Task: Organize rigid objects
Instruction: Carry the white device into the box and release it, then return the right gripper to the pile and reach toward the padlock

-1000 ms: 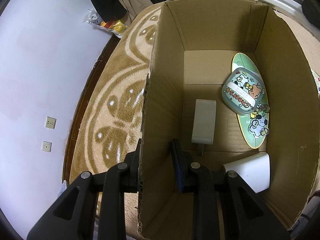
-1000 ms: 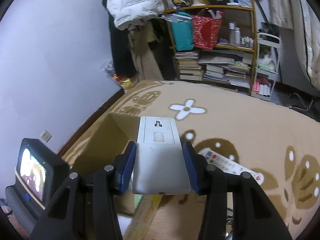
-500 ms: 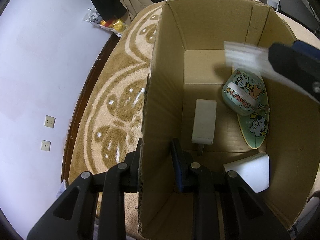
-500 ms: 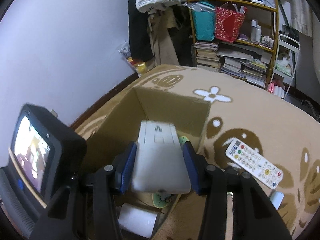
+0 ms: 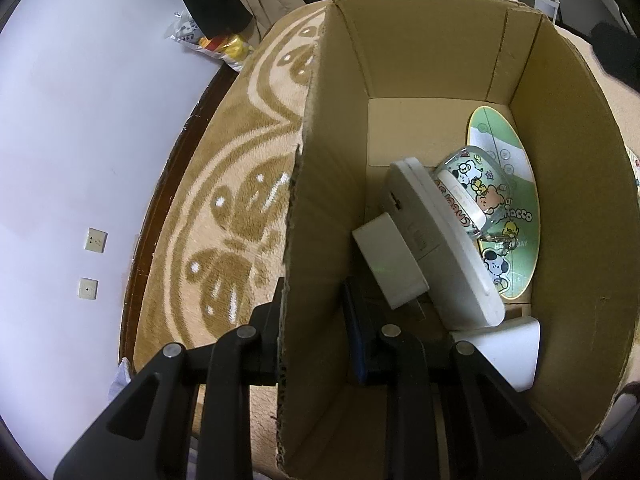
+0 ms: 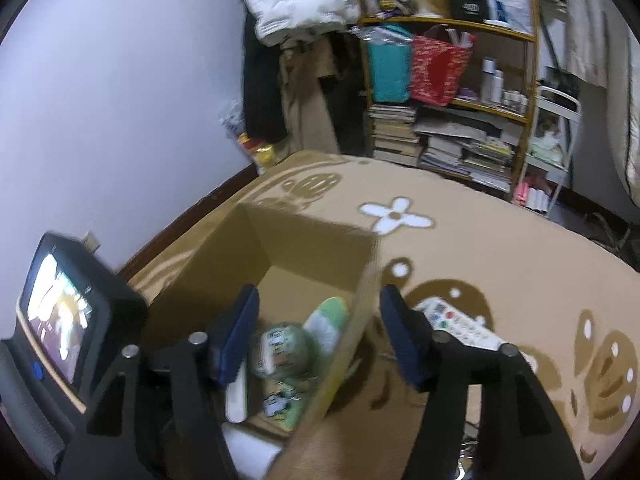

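Observation:
My left gripper (image 5: 314,320) is shut on the left wall of the cardboard box (image 5: 440,40), one finger outside and one inside. A flat white device (image 5: 440,248) lies tilted in the box, leaning over a white adapter (image 5: 384,264) and a cartoon-printed case (image 5: 472,188). Under them lies a green oval board (image 5: 516,184), and a white cup (image 5: 504,352) lies in the near corner. My right gripper (image 6: 320,320) hovers above the box's (image 6: 304,248) right wall, its jaws opening with nothing held between them. Below it I see the device's edge (image 6: 236,396) and the case (image 6: 280,344).
A white remote control (image 6: 460,324) lies on the brown patterned carpet (image 6: 500,248) right of the box. The left gripper's screen unit (image 6: 60,320) is at the left. A shelf (image 6: 460,80) with books and bags stands behind, and a wall (image 5: 80,120) runs along the left.
The right gripper has let go of the flat white device, which now lies tilted in the box over the adapter and case. Its jaws stand wider. The left gripper kept still.

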### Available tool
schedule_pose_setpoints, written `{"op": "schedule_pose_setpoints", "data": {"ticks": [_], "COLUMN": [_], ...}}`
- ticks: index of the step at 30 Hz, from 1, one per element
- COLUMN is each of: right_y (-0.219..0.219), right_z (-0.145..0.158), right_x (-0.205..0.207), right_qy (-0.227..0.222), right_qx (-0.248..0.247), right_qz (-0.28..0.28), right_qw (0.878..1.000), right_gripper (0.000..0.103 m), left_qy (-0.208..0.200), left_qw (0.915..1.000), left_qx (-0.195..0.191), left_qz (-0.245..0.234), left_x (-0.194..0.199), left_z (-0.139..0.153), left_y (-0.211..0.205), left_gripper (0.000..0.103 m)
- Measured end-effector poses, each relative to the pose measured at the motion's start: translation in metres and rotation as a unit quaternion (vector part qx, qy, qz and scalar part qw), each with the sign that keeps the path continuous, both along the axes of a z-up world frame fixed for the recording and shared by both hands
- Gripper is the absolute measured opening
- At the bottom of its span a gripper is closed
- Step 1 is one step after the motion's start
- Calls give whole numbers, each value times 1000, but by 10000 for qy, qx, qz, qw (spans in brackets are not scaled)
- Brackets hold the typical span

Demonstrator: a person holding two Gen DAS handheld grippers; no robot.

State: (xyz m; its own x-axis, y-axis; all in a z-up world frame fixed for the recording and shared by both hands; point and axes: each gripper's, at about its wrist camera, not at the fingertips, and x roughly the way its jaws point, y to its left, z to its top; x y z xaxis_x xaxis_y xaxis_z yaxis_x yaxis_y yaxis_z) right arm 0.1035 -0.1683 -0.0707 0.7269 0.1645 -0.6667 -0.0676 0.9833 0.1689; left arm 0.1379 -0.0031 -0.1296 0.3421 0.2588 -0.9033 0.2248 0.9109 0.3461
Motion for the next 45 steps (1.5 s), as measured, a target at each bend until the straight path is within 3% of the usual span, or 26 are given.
{"op": "schedule_pose_setpoints", "data": {"ticks": [6, 11, 21, 26, 32, 45], "right_y": [-39, -58, -85, -95, -96, -77], "right_z": [-4, -13, -57, -78, -99, -116], "right_x": [8, 11, 20, 20, 22, 31], "right_qy": [141, 266, 949, 1234, 1558, 1804], "right_qx": [187, 259, 569, 964, 876, 609], "right_qz": [-639, -965, -1309, -1428, -1466, -976], "right_qw": [9977, 9946, 9852, 9773, 9729, 9768], "right_gripper": [91, 93, 93, 93, 92, 74], "left_qy": [0, 1, -3, -5, -5, 1], "left_qw": [10000, 10000, 10000, 10000, 10000, 10000], "left_qx": [-1, -2, 13, 16, 18, 12], "left_qz": [6, 7, -4, -9, -11, -6], "left_x": [0, 1, 0, 0, 0, 0], "left_z": [0, 0, -1, -1, -1, -2], "left_y": [0, 0, 0, 0, 0, -1], "left_gripper": [25, 25, 25, 25, 25, 25]}}
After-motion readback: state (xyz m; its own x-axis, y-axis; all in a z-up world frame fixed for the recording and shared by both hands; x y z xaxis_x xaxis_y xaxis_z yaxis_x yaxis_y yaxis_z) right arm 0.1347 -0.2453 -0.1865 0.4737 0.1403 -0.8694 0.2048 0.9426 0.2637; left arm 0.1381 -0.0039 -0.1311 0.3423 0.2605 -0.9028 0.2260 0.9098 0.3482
